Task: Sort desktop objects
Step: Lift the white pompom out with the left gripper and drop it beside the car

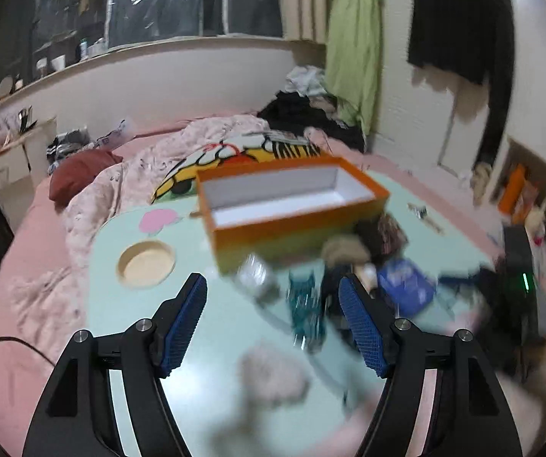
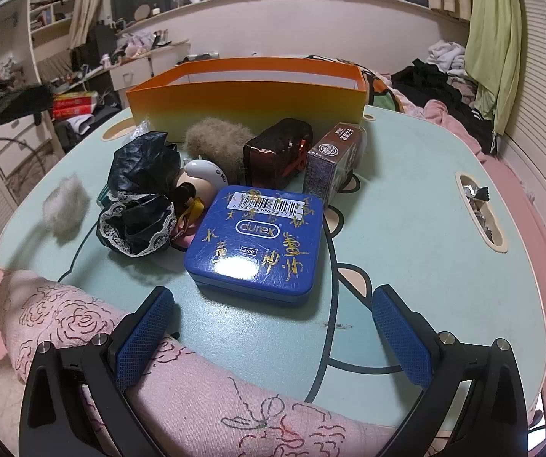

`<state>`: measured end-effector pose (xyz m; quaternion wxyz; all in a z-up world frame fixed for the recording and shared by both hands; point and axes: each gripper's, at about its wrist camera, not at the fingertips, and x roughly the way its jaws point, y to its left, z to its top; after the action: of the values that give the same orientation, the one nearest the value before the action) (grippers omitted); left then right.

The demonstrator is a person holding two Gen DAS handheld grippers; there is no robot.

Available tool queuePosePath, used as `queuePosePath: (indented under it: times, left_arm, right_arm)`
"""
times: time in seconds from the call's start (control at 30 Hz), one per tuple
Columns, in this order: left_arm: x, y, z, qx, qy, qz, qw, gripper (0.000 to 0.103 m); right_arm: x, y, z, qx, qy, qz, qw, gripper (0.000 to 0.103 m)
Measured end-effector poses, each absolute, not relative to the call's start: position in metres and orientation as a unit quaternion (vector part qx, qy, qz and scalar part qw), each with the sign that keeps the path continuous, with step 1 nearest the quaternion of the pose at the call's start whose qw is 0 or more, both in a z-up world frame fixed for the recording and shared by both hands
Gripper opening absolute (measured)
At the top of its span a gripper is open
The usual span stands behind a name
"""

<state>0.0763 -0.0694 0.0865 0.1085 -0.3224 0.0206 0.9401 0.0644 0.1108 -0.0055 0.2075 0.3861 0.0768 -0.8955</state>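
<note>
The left wrist view is blurred. My left gripper (image 1: pixel 273 304) hangs open above the pale green table (image 1: pixel 204 342) with nothing between its fingers. Just past its tips lie a clear silvery item (image 1: pixel 255 278) and a teal item (image 1: pixel 305 304). Behind them stands an open orange box (image 1: pixel 292 205) with a white inside, which looks empty. My right gripper (image 2: pixel 273 293) is open and low over the table's (image 2: pixel 425 228) near edge. A blue tin (image 2: pixel 257 240) lies just ahead of its fingertips. Behind the tin are a black lace scrunchie (image 2: pixel 139 198), a small figure toy (image 2: pixel 196 182), a brown fluffy ball (image 2: pixel 215 141), a dark red box (image 2: pixel 278 152) and a purple carton (image 2: pixel 333 160).
A white fluff ball (image 2: pixel 65 205) lies at the table's left. A round cup hole (image 1: pixel 146 264) and a slot with wrappers (image 2: pixel 480 209) are cut into the tabletop. A pink quilt (image 2: pixel 158 400) laps over the near edge. The bed and clothes surround the table.
</note>
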Motion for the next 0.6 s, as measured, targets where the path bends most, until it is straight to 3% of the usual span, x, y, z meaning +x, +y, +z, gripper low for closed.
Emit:
queuePosePath:
  times: [0.03,0.23,0.27,0.3,0.33,0.6]
  left_arm:
    - [0.084,-0.071,0.084,-0.332,0.032,0.936,0.114,0.083]
    - [0.112,-0.058,0.020,-0.404,0.083,0.905,0.108,0.083]
    - [0.107,-0.052,0.003,-0.419,0.083,0.898,0.100,0.086]
    - [0.106,-0.054,-0.003,-0.401,0.052,0.910,0.091,0.098]
    - [0.102,-0.056,-0.008,-0.394,0.030,0.916,0.064,0.103]
    - [0.067,-0.029,-0.009,-0.404,0.026,0.914,0.029,0.103]
  right_arm:
    - [0.064,0.111,-0.006,0.386,0.077,-0.896,0.207,0.103]
    - [0.064,0.111,-0.006,0.386,0.077,-0.896,0.208,0.103]
    - [0.064,0.111,-0.006,0.386,0.077,-0.896,0.208,0.103]
    - [0.064,0.111,-0.006,0.386,0.078,-0.895,0.207,0.103]
    - [0.064,0.110,-0.005,0.385,0.079,-0.896,0.208,0.103]
    - [0.064,0.111,-0.004,0.385,0.079,-0.896,0.208,0.103]
